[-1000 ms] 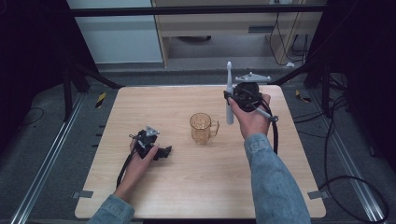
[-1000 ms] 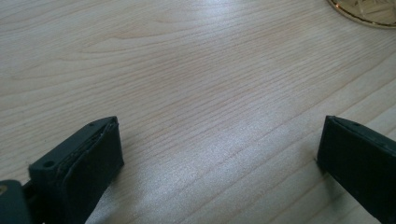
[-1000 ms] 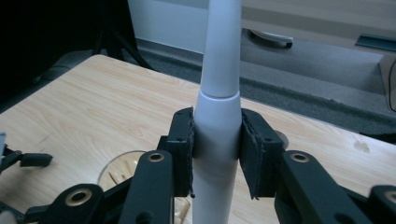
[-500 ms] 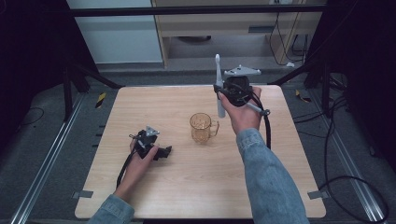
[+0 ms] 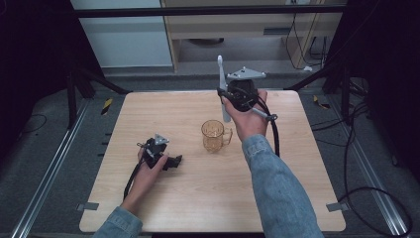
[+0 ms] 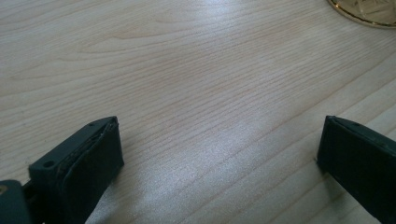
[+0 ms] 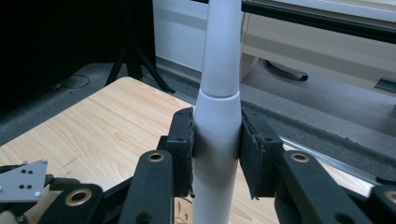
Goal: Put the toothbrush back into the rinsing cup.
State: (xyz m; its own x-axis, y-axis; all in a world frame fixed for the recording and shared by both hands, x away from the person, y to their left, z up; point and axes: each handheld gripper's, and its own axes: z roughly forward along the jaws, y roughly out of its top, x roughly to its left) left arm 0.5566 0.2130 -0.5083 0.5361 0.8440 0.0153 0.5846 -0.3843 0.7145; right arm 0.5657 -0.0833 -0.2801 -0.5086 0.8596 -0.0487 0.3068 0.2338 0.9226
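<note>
A long white toothbrush-like stick [image 5: 221,82] stands upright above the far middle of the wooden table [image 5: 148,114], and my right gripper [image 5: 224,97] is shut on its thicker lower part. In the right gripper view both pads [image 7: 183,151] press the white stick [image 7: 219,70] from either side. A clear amber mug [image 5: 214,135] sits at the table's centre, just in front of and below that gripper. My left gripper [image 5: 174,162] rests low on the table to the mug's left, open, with bare wood between its jaws [image 6: 219,154]. The mug's base [image 6: 369,9] shows far off.
Grey floor surrounds the table, with metal rails along both sides. A pale cabinet [image 5: 237,25] stands behind the far edge. Black cables [image 5: 356,129] trail on the floor at the right. Black frame legs [image 5: 74,84] stand at the back left.
My right gripper has carried the white stick leftward and a little farther away, from right of the mug to behind it. The left gripper and the mug have stayed put.
</note>
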